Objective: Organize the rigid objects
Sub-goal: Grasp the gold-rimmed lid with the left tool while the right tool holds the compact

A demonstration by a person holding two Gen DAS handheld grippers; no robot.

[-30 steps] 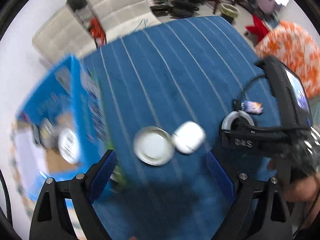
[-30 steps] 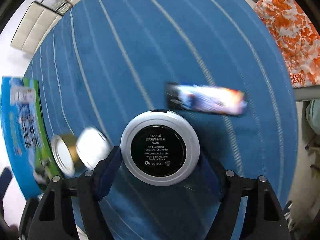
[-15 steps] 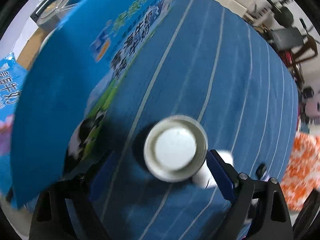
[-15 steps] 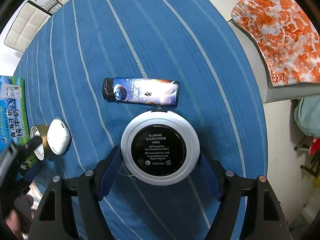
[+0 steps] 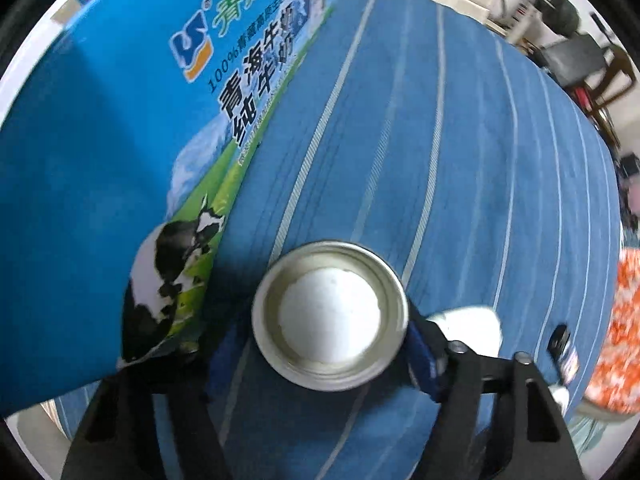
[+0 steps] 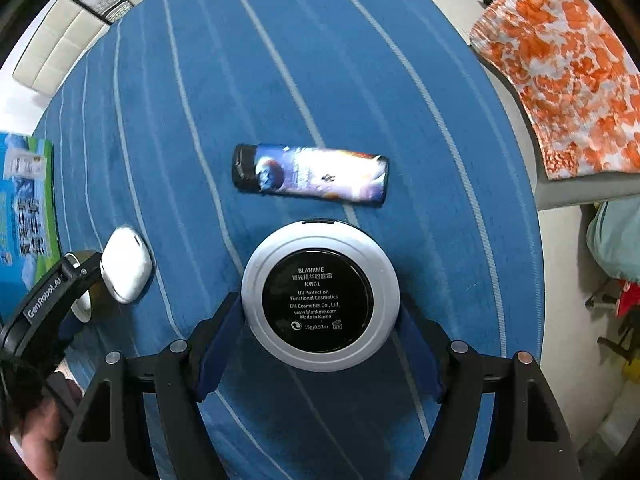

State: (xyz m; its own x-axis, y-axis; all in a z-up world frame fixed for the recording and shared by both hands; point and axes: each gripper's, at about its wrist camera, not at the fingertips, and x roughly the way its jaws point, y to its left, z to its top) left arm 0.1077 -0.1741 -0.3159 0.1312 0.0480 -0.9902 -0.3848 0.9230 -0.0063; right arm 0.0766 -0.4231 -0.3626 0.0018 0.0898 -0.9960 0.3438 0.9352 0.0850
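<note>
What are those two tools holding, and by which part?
The right tool clamps a round compact by its rim. The left tool straddles a metal lid's rim; whether it grips, I cannot tell.

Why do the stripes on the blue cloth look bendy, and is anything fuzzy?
Both views: the fisheye lens bows the tablecloth stripes. Right wrist view: the compact label reads sharp; the lighter is slightly smeared. Left wrist view: the room edges blur, the tin stays clear.

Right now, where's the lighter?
In the right wrist view the lighter lies flat on the blue striped cloth, just beyond the round compact held between the right gripper's fingers, with the white earbud case off to its left.
</note>
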